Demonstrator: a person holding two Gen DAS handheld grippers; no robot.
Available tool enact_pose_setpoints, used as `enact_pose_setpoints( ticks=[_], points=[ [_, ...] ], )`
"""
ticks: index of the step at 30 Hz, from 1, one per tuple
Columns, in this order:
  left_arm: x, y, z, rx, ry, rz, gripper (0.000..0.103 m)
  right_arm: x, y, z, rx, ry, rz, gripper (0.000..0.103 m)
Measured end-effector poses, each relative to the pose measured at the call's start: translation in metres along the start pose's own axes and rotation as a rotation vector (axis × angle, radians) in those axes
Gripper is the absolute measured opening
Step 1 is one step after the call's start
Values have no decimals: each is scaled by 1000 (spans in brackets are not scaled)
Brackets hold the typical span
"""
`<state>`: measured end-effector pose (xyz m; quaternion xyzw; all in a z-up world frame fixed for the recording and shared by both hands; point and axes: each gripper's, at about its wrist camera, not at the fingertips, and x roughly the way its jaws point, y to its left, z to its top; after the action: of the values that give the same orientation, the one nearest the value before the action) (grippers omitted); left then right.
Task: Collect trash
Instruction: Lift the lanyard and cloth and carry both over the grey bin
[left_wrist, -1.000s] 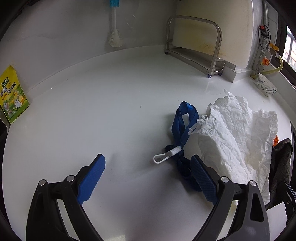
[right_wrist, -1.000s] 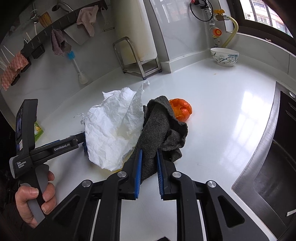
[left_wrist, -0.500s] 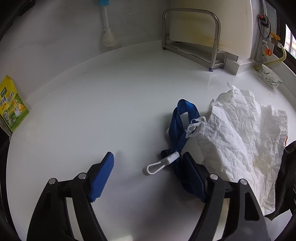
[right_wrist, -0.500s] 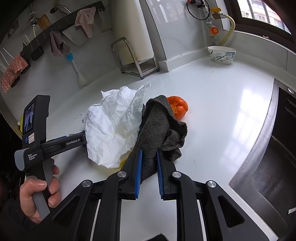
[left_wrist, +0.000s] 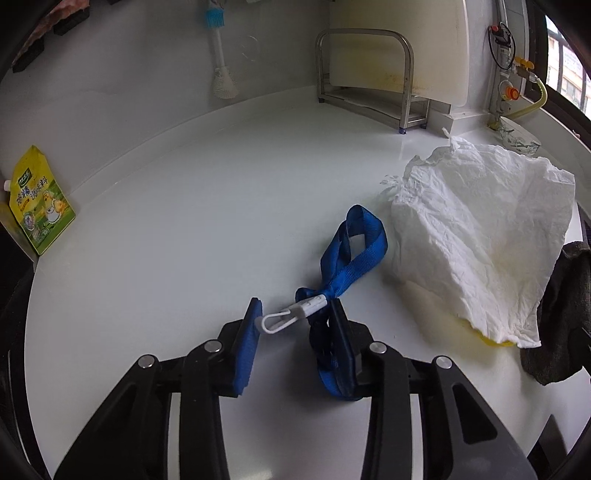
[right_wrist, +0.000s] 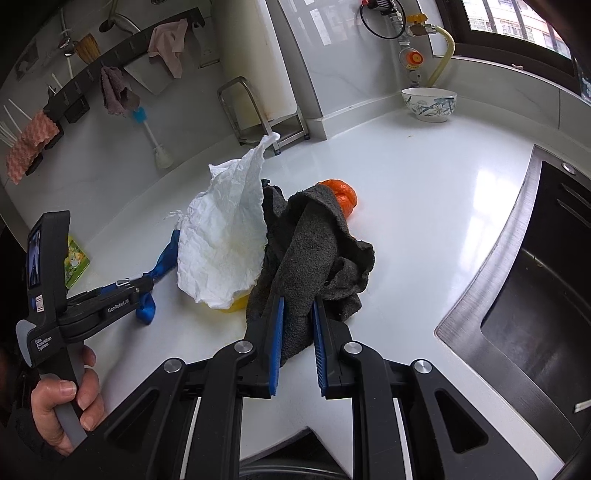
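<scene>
A blue lanyard strap (left_wrist: 351, 254) with a white clip (left_wrist: 291, 314) lies on the white counter. My left gripper (left_wrist: 295, 317) has its jaws closed around the clip end and touching it. A crumpled white paper (left_wrist: 476, 236) lies to its right over something yellow (left_wrist: 491, 339). My right gripper (right_wrist: 298, 314) is shut on a dark grey cloth (right_wrist: 314, 243), beside the paper (right_wrist: 225, 240). An orange piece (right_wrist: 341, 194) shows behind the cloth. The left gripper also shows in the right wrist view (right_wrist: 144, 284) on the strap (right_wrist: 162, 262).
A yellow-green pouch (left_wrist: 37, 199) leans at the counter's left edge. A metal rack (left_wrist: 369, 74) and a brush (left_wrist: 221, 66) stand at the back wall. A bowl (right_wrist: 430, 103) sits at the far right. A dark sink (right_wrist: 535, 295) is on the right.
My left gripper has moved forward and its jaws have narrowed from wide open onto the strap's clip end. My right gripper still holds the grey cloth.
</scene>
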<state>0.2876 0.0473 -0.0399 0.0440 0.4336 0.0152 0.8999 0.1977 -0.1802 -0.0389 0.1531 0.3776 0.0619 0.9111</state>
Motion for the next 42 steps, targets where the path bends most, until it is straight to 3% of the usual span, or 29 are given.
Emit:
enact_pose_setpoints(
  ticks=[7, 13, 20, 35, 37, 42],
  points=[
    [-47, 6, -30, 3, -43, -35, 36, -23, 2, -13, -2, -18, -2, 13],
    [-85, 1, -50, 23, -75, -75, 36, -58, 11, -5, -26, -83, 3, 12],
    [-112, -6, -74, 28, -79, -121, 36, -88, 20, -8, -62, -119, 6, 11],
    [-123, -10, -105, 35, -56, -152, 36, -54, 15, -45, -84, 65, -2, 10],
    [-124, -9, -105, 33, -58, -154, 36, -50, 18, -45, -95, 77, -24, 27],
    [-126, -7, -106, 30, -61, -158, 36, -39, 19, -42, -102, 92, -62, 33]
  ],
)
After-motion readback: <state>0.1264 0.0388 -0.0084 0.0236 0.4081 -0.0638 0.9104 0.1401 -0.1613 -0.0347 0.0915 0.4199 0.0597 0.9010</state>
